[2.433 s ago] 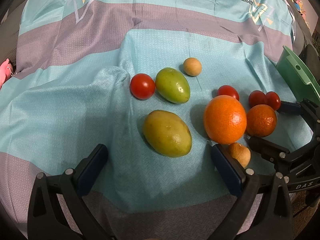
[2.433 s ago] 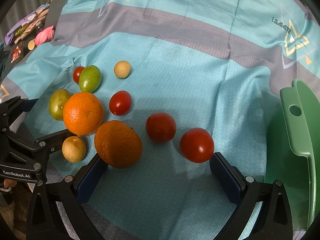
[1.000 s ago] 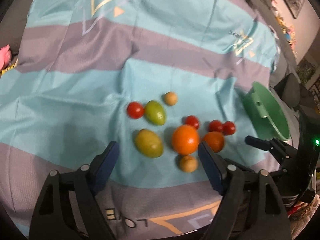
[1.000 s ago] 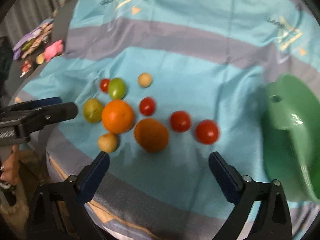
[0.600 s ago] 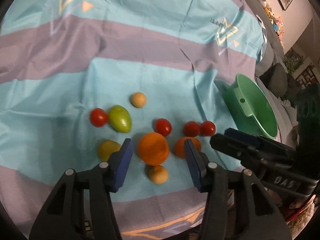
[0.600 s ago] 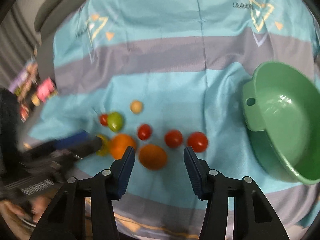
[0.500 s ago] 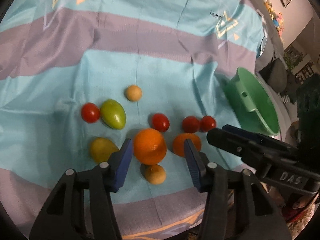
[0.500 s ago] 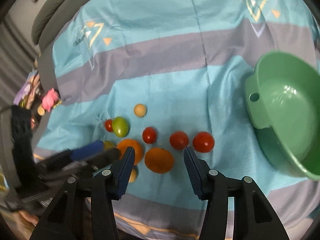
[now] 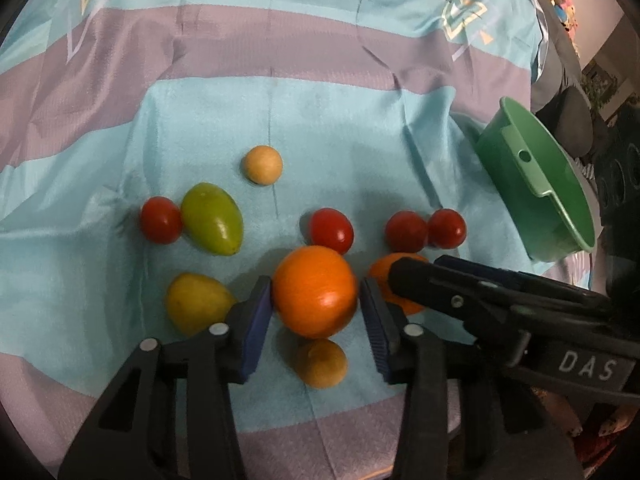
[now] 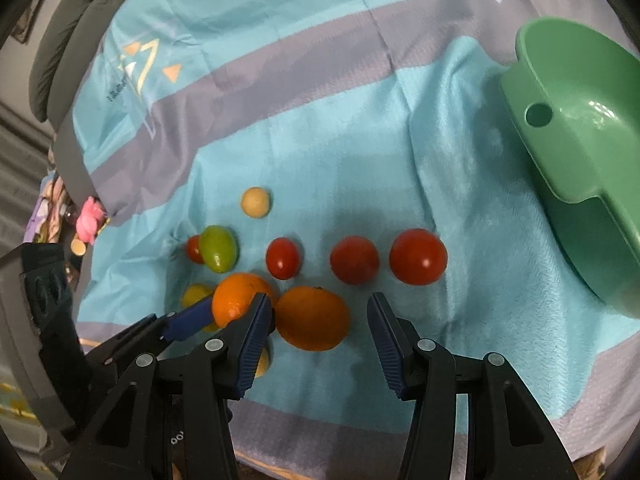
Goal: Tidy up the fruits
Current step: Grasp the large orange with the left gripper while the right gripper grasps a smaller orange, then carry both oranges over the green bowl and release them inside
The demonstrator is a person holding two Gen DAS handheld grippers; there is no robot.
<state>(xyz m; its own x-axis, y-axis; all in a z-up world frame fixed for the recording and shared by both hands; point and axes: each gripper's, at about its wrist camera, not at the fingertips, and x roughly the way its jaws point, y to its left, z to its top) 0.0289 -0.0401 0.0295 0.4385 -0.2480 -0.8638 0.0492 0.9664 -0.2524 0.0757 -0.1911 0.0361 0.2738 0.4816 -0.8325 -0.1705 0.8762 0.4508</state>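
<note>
Fruits lie on a teal and grey striped cloth (image 9: 320, 120). My left gripper (image 9: 316, 300) stands around a large orange (image 9: 315, 292), its blue pads at the orange's two sides; contact is unclear. My right gripper (image 10: 316, 312) is open around a second orange (image 10: 312, 317), with a gap on its right side. This second orange (image 9: 380, 276) is partly hidden behind the right gripper in the left wrist view. Red tomatoes (image 10: 418, 262), green mangoes (image 9: 212, 218) and small tan fruits (image 9: 262, 165) lie around. A green bowl (image 10: 580, 160) sits at the right.
The bowl also shows in the left wrist view (image 9: 552, 200) near the cloth's right edge. A tan fruit (image 9: 321, 363) lies just under my left gripper. Cluttered items, one pink (image 10: 90, 220), lie off the cloth's left edge.
Both grippers have dropped closer to the fruits and narrowed. The left one now brackets the large orange and the right one brackets the second orange.
</note>
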